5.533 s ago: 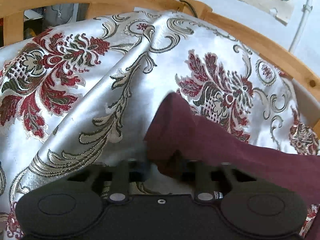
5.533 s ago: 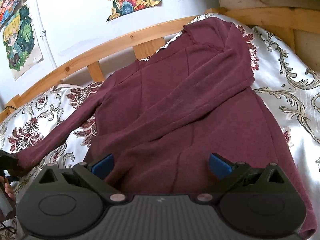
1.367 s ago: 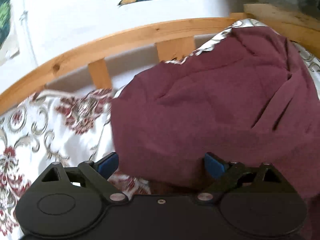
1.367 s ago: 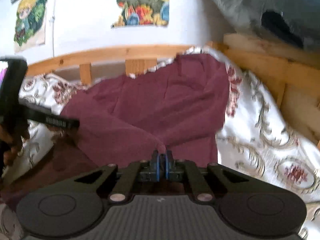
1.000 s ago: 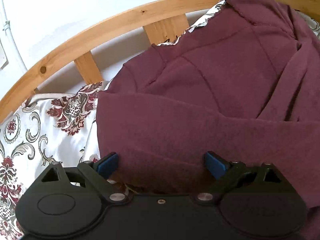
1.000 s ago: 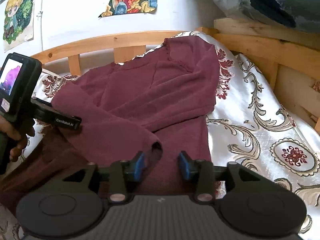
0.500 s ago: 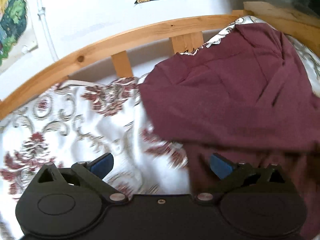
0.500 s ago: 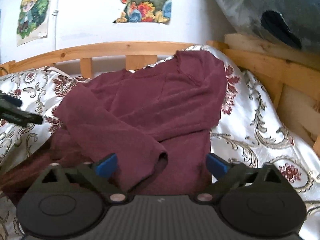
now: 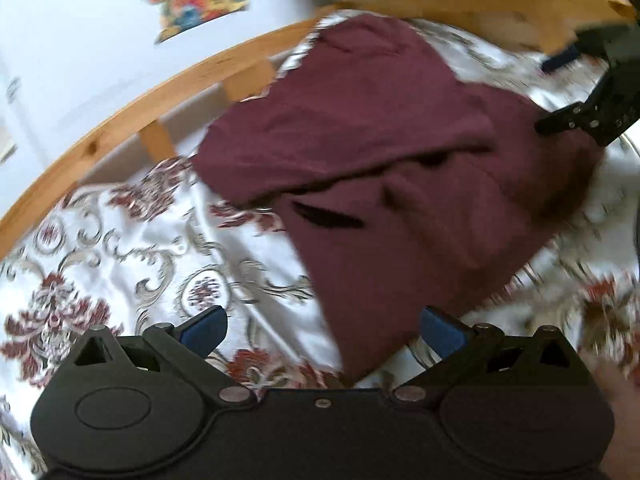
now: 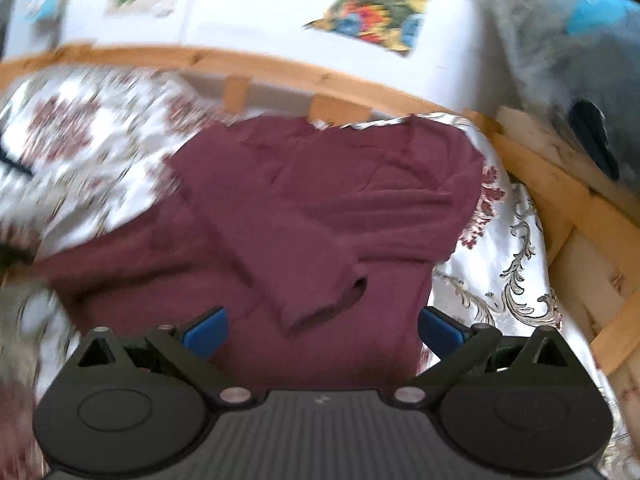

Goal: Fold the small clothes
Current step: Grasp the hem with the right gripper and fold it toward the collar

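Now both grippers spread wide, holding nothing: left gripper (image 9: 322, 330) over the sweater's near corner, right gripper (image 10: 322, 330) over its body. Maroon sweater (image 10: 320, 200) lies on the floral bedspread (image 9: 140, 260), sleeve folded across. Wooden bed rail (image 10: 280, 66) beyond.

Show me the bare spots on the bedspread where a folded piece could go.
Bare bedspread lies left of the sweater, out to the wooden rail. A narrower strip runs between the sweater's right edge and the rail there. The middle is taken up by the sweater, its sleeve folded across.
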A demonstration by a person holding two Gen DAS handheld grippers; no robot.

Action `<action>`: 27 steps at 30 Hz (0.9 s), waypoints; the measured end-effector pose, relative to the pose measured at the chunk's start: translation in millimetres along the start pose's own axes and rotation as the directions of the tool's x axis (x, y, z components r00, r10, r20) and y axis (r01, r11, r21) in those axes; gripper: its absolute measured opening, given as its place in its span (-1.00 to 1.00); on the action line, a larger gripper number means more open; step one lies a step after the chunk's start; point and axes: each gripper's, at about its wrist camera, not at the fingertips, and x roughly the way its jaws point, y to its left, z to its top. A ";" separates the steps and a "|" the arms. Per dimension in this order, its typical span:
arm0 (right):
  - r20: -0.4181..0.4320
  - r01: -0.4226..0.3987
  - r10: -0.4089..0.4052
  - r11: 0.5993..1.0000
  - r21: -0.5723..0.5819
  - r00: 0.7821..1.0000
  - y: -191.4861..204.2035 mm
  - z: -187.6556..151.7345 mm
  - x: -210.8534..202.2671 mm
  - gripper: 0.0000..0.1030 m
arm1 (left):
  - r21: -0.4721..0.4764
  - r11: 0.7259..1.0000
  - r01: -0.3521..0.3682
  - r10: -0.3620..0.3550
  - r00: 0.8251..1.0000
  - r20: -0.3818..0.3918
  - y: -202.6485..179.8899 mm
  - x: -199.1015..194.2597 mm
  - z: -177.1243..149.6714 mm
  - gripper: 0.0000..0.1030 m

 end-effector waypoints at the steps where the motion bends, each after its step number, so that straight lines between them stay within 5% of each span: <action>1: -0.018 0.008 -0.008 0.999 -0.032 1.000 5.6 -5.0 -3.2 1.00 | 0.023 1.000 0.003 -0.003 1.000 0.000 -5.7 1.2 -1.7 0.99; 8: -0.102 0.103 -0.125 0.975 -0.198 0.987 28.9 -39.7 -4.8 0.96 | 0.047 0.999 0.012 -0.011 1.000 -0.024 -29.1 21.2 0.8 0.99; 14: -0.130 0.095 -0.124 0.973 -0.211 0.984 28.1 -44.0 8.4 0.47 | -0.020 1.000 0.014 -0.015 0.999 -0.052 -26.6 33.3 9.0 0.99; 16: -0.135 0.083 -0.115 0.972 -0.222 0.984 28.7 -45.6 7.7 0.13 | -0.017 1.000 0.013 -0.014 0.998 -0.056 -27.5 34.5 10.1 0.99; 18: -0.151 0.076 -0.112 0.971 -0.227 0.982 27.9 -46.3 7.6 -0.69 | -0.008 1.000 0.014 -0.015 0.998 -0.057 -28.6 34.4 10.1 0.99; 21: -0.139 0.117 -0.145 0.974 -0.194 0.980 20.9 -45.9 1.2 -0.92 | 0.011 1.000 0.018 -0.017 0.998 -0.054 -31.1 31.6 9.2 0.99; 27: -0.102 0.270 -0.272 0.962 -0.036 0.957 -9.7 -45.0 -24.7 -0.93 | 0.062 0.998 0.013 -0.009 0.998 -0.062 -37.5 29.4 6.3 0.99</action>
